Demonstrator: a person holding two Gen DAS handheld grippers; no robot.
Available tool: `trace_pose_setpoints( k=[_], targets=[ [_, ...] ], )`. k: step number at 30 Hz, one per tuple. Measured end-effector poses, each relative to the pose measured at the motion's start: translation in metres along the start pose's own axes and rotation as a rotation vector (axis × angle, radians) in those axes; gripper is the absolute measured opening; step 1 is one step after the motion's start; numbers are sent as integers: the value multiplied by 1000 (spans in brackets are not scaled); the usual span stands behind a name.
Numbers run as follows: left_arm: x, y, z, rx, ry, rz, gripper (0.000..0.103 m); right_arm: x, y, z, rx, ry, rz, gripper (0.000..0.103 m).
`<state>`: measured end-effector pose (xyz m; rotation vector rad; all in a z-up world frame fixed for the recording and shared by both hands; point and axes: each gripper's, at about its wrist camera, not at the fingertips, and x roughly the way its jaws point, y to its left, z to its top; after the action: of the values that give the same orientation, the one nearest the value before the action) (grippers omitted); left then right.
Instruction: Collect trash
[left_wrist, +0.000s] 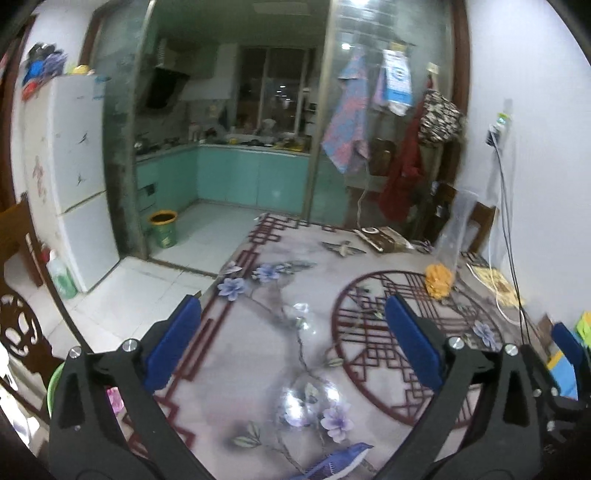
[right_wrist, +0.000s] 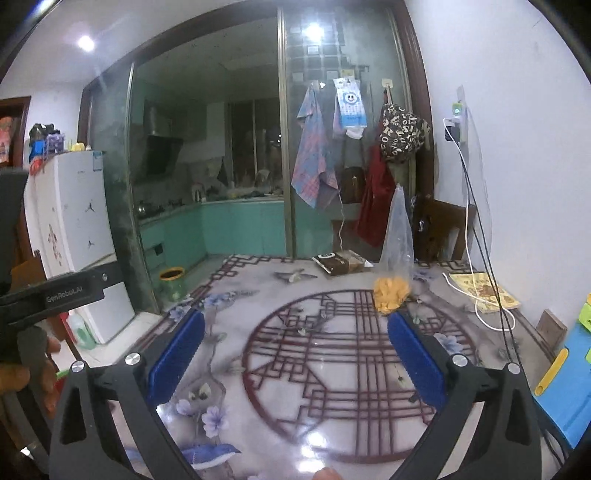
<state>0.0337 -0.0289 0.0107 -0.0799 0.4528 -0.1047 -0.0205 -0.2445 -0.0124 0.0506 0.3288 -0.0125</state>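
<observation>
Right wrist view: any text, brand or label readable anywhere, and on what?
"GenRoboLAI", roughly, the last letters uncertain: on the black body of the left gripper.
Scattered single capitals such as "R", "O", "S": on the letter-print bag hanging by the glass door.
Fridge sticker, hanging blue-and-white card, yellow book: printed, too blurred to read.

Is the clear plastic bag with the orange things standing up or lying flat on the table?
Standing up. The clear plastic bag rises tall and narrow from the table; the orange contents fill only its bottom.
</observation>
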Motion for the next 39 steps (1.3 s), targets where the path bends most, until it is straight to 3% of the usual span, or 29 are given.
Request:
trace_pose_setpoints(
  k=[6,11,16,27,39],
  targets=[
    [-7,-13,-4,55,-46,47,98,-2,0,-10,7,24,8,96],
    [1,-1,-4,-39,30,-48,98,0,0,-12,15,42,-1,96],
    [4,-5,-9,18,17,130,98,4,-1,-16,21,67,-8,96],
    [1,3,-12,-37,-7,112,98,2,8,-20,-21,63,-5,96],
    [2,-2,-15,13,2,128,98,2,10,-22,-14,74,1,96]
  ],
)
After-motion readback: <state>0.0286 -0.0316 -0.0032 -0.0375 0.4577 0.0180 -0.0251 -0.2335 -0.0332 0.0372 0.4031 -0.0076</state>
